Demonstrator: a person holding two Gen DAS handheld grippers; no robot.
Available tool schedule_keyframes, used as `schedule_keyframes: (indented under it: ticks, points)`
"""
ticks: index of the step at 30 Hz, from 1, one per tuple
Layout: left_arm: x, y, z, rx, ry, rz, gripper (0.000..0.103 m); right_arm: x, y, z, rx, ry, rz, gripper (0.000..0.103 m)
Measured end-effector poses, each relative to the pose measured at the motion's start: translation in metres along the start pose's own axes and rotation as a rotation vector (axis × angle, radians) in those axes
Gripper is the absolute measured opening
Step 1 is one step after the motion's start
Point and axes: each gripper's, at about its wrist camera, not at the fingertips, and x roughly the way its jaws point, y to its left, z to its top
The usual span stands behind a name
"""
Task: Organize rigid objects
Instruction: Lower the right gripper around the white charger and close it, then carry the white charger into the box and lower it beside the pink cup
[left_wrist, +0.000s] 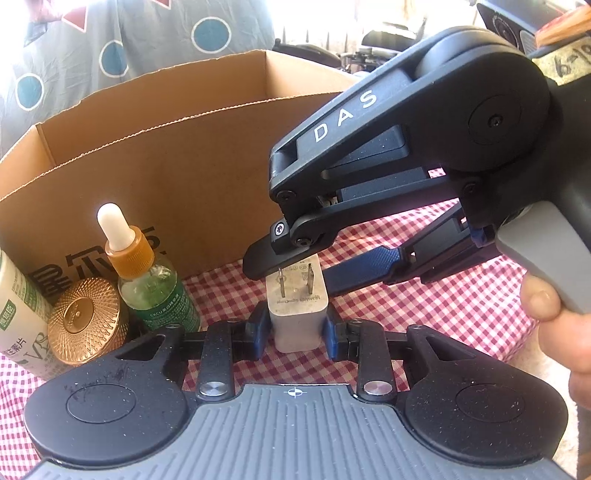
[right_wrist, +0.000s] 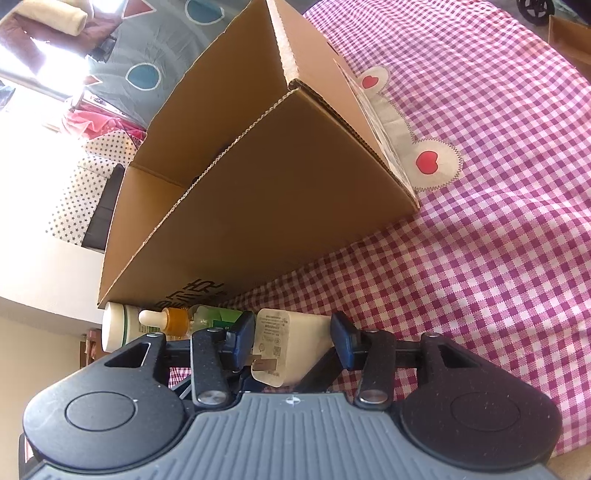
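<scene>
cardboard box (left_wrist: 192, 158) beyond the jaws, contents hidden; left gripper (left_wrist: 293, 332) clamps white charger (left_wrist: 297, 317); right gripper (right_wrist: 293, 345) jaws apart around it.

A matt white plastic charger (left_wrist: 297, 317) with metal prongs is seen. The box (left_wrist: 177, 162) is of rough brown corrugated cardboard. The checked cloth (right_wrist: 480, 240) is woven. A glossy glass dropper bottle (left_wrist: 157, 291) and a ribbed metallic gold lid (left_wrist: 86, 321) are shown.

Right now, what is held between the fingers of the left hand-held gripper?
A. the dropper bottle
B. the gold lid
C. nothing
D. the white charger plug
D: in the left wrist view the left hand-held gripper is shut on the white charger plug, its blue pads pressing both sides; the dropper bottle stands apart.
</scene>
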Motion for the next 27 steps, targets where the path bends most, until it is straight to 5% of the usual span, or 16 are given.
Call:
schedule_keyframes:
  ticks: [14,21,27]
  points:
    - [-0.045,-0.011,0.002,0.043,-0.086,0.025,0.028,-0.040,0.034,-0.011,-0.074,-0.081,0.031,0.047]
    - [-0.100,0.000,0.042,0.049,-0.179,0.051,0.029,-0.086,0.095,0.003,-0.214,-0.174,0.084,0.047]
    - [-0.112,0.026,0.087,0.043,-0.200,0.106,0.030,-0.082,0.149,0.042,-0.318,-0.182,0.118,0.048]
